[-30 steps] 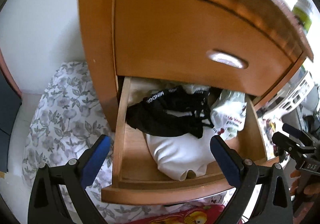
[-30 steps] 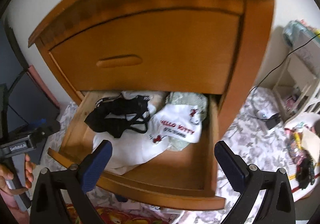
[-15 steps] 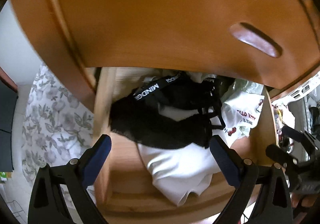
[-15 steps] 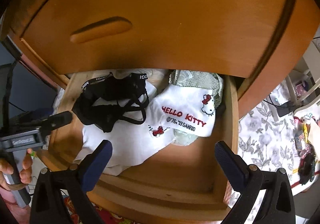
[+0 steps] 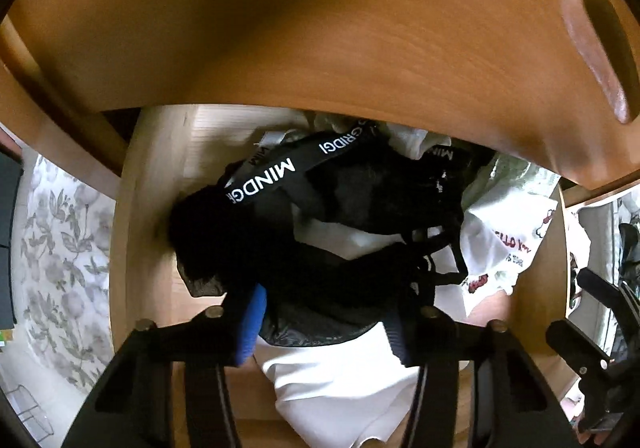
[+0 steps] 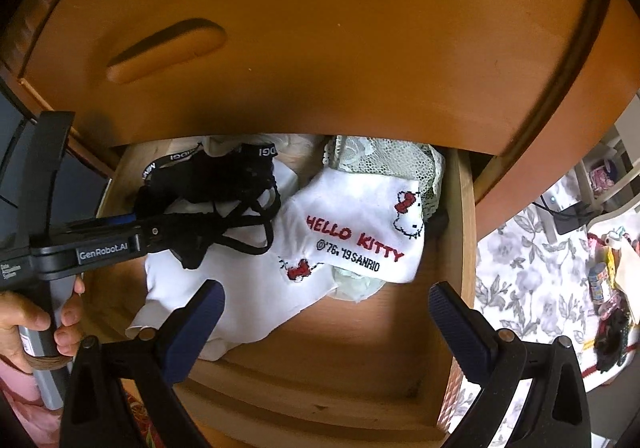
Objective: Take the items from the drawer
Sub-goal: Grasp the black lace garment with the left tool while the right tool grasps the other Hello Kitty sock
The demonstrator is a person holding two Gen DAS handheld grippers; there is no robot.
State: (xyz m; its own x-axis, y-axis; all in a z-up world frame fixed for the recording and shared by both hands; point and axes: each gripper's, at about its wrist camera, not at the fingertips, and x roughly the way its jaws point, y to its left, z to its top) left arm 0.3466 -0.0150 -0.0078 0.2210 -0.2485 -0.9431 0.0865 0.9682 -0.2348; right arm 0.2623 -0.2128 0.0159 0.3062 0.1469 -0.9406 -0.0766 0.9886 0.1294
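The left gripper (image 5: 324,322) has just been closing on the black garment (image 5: 320,268) in the open drawer (image 6: 466,232), pads pressing its fabric; white clothes (image 5: 344,388) lie partly hidden beneath. The right gripper (image 6: 324,312) hangs wide open, empty

Both grippers were black plastic frames with blue pads on their fingers (image 6: 192,328) and silver screws. The left gripper (image 6: 176,236) carried a white "GenRobot.AI" label. A hand (image 6: 36,328) gripped its grey handle beside pink clothing.
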